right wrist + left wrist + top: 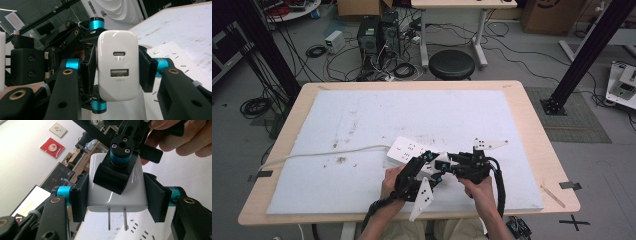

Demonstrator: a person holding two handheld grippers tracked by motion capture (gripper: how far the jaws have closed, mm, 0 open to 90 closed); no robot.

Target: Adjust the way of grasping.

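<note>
a light wooden table (532, 127) carries a white mat (362, 125). a white power strip (408, 149) lies on the mat, its cord (322, 154) trailing left.

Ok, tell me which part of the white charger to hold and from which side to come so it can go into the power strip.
Grip the charger by its two flat side walls, as both grippers do now: the left gripper and right gripper each clamp it there. Come from the port end, leaving the prongs free and pointed at the power strip. The faces are smooth and rounded at the corners, so squeeze mid-body.

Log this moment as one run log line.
charger: held off table | left gripper: shut on charger | right gripper: shut on charger | power strip: below prongs
</note>
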